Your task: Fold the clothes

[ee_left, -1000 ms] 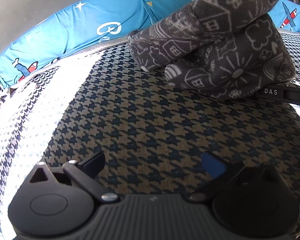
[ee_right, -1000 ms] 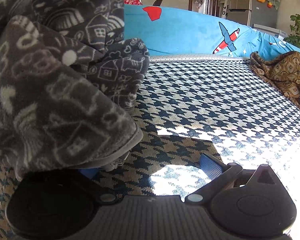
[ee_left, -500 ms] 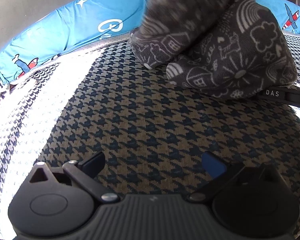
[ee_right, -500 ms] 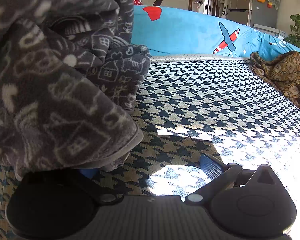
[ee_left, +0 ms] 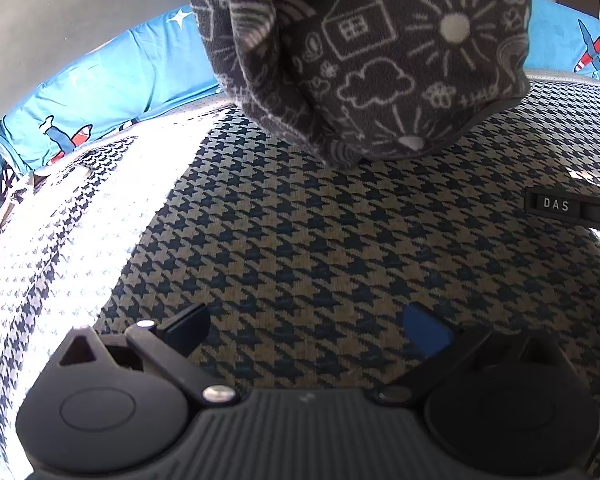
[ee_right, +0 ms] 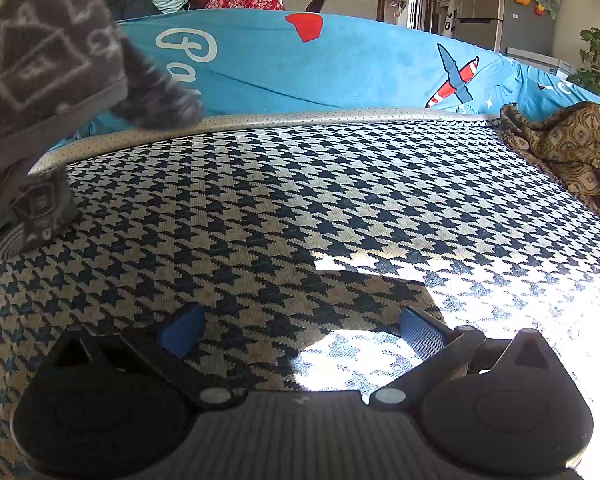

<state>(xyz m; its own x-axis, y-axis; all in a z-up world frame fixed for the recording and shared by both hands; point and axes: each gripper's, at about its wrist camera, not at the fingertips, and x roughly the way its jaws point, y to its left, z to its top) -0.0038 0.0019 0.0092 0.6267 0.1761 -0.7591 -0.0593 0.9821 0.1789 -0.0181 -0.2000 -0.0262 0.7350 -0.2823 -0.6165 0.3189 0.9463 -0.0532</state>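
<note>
A houndstooth cover fills both views, half in shade, half in glare. Behind it runs a blue cushion printed with planes, and a brown patterned cloth lies at the right edge of the right view. The grey fleece garment hangs at the top centre of the left view, its lower edge near the cover; in the right view it is blurred at upper left. Left gripper and right gripper sit low over the cover, fingers spread, holding nothing.

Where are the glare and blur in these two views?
Left wrist view: sunlight washes out the cover at left, while the garment is sharp. Right wrist view: a glare patch lies near the right fingers, and the garment is motion-blurred at upper left.
</note>
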